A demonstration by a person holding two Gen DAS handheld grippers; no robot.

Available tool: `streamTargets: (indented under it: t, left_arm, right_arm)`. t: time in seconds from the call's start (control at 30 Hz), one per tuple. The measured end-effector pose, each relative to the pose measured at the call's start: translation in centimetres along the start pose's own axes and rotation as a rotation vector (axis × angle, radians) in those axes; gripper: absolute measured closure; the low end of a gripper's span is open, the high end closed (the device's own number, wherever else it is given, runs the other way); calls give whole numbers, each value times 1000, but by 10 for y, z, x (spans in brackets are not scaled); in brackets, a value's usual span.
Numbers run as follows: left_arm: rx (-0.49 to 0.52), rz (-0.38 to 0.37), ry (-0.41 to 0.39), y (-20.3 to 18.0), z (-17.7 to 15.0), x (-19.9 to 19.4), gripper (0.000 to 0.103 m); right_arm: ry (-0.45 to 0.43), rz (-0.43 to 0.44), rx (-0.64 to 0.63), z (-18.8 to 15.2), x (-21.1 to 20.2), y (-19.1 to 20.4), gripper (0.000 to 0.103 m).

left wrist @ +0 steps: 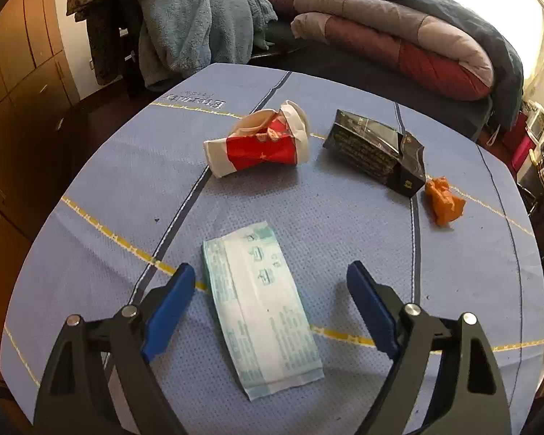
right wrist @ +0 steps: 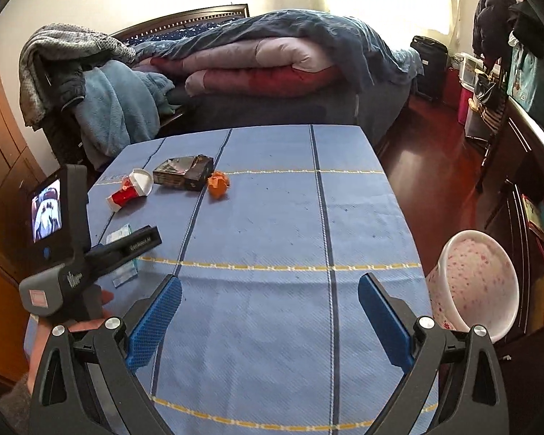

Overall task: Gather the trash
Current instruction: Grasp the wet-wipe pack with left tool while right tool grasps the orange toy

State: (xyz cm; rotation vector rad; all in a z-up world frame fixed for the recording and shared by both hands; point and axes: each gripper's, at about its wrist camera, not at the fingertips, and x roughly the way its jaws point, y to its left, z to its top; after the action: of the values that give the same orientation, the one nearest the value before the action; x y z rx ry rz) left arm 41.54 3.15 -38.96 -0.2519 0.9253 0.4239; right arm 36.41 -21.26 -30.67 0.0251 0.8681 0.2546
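A flat white and teal packet (left wrist: 261, 308) lies on the blue tablecloth (left wrist: 108, 253). My left gripper (left wrist: 271, 271) is open, one blue pad on each side of the packet and neither touching it. Farther back lie a crushed red and white paper cup (left wrist: 261, 143), a black box (left wrist: 377, 152) and a crumpled orange scrap (left wrist: 444, 201). My right gripper (right wrist: 270, 282) is open over bare cloth near the table's front, holding nothing. In the right wrist view the cup (right wrist: 132, 188), box (right wrist: 183, 172) and orange scrap (right wrist: 218, 181) sit at the far left, and the packet (right wrist: 121, 235) is partly hidden behind the left tool.
A pink speckled bin (right wrist: 478, 282) stands beside the table's right edge, low at the front. A hand (right wrist: 105, 297) holds the left tool at the table's left side. A bed with folded quilts (right wrist: 272, 65) and a chair draped with clothes (right wrist: 108, 108) stand behind the table.
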Motion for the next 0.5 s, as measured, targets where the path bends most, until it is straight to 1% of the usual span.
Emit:
streamTargets:
  t: [0.1,0.13,0.17,0.2,0.27,0.4,0.5]
  left_arm:
    - [38,31,-23,-6,-5,-1,29]
    - [46,28,-34,-6,-6,-2,36]
    - [52,30,-42,-6,-8,-4,49]
    - [58,36,-55,-6,-8,-7,58]
    - [55,18,-60,-3,-8,-7,60]
    - [24,-55,-56,14,-5,-11,62]
    - [5,-62,-76,30,0,-19,62]
  right_arm:
    - [-1,8,4,5,4,5,6]
    - [-1,9,4,7,6,8,6]
    - [0,11,3,9,8,10,6]
    - [-1,18,1,13,11,15,6]
    - [-4,26,1,17,15,20,6]
    - [0,62,2,29,32,34,6]
    - [-1,65,-7,40,54,45,6]
